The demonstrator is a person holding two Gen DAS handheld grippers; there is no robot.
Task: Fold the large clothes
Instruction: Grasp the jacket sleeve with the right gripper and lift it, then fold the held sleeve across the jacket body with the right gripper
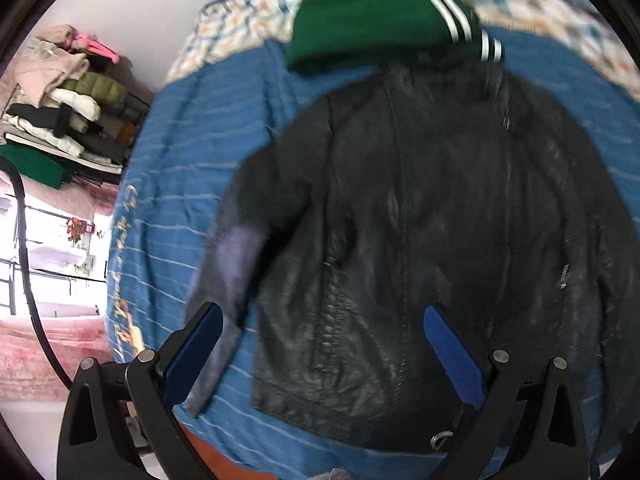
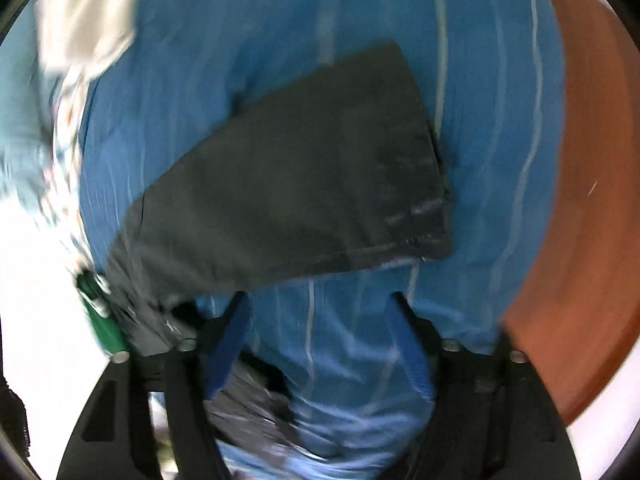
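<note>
A black leather jacket (image 1: pixel 420 240) lies spread flat on a blue striped bed cover (image 1: pixel 192 152), collar at the far end, one sleeve (image 1: pixel 236 256) out to the left. My left gripper (image 1: pixel 324 320) is open and empty, hovering above the jacket's lower hem. In the right wrist view the jacket's other sleeve (image 2: pixel 304 188) stretches across the blue cover (image 2: pixel 480 120). My right gripper (image 2: pixel 320 312) is open and empty, just short of the sleeve's edge. Both views are motion-blurred.
A folded green garment with white stripes (image 1: pixel 384 16) lies beyond the jacket's collar. A checked blanket (image 1: pixel 248 20) covers the bed's far end. A rack of stacked clothes (image 1: pixel 68 100) stands at left. A brown floor (image 2: pixel 580 240) lies past the bed's edge.
</note>
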